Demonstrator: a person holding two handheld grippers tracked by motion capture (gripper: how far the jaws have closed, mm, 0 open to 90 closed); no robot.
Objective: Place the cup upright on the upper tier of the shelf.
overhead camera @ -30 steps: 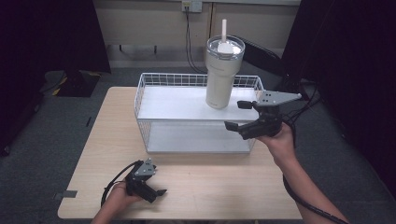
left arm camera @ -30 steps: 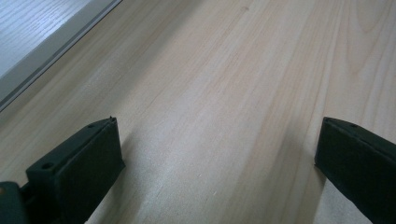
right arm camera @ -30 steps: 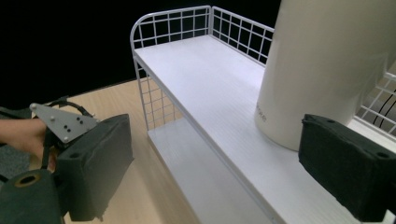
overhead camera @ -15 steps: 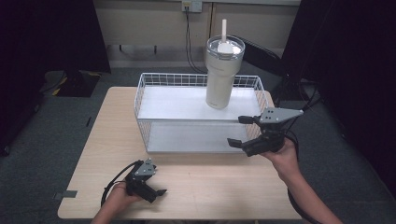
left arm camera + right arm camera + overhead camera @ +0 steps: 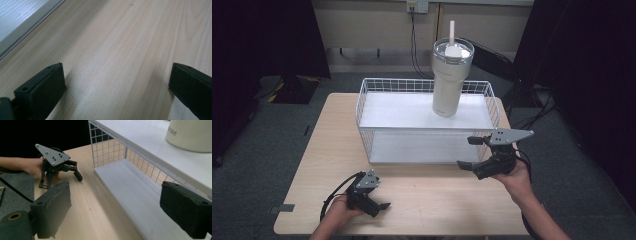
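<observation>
A cream tumbler (image 5: 451,80) with a clear lid and a white straw stands upright on the top shelf of a white wire rack (image 5: 412,146); its base (image 5: 192,135) also shows in the right gripper view. My right gripper (image 5: 466,152) hovers open at the rack's front right corner, jaws wide apart and empty (image 5: 115,197), pointing along the lower shelf. My left gripper (image 5: 379,206) rests open on the wooden table near the front left, with bare wood between its jaws (image 5: 116,75). It also appears across the table (image 5: 72,173), held by a hand.
The light wooden table (image 5: 312,150) carries the rack at its middle and back. Dark curtains and cables lie behind, with grey carpet around. The rack's lower shelf (image 5: 130,192) is bare white board.
My right gripper has drawn back from beside the tumbler, down and toward the table's front, staying open. The left gripper has not moved.
</observation>
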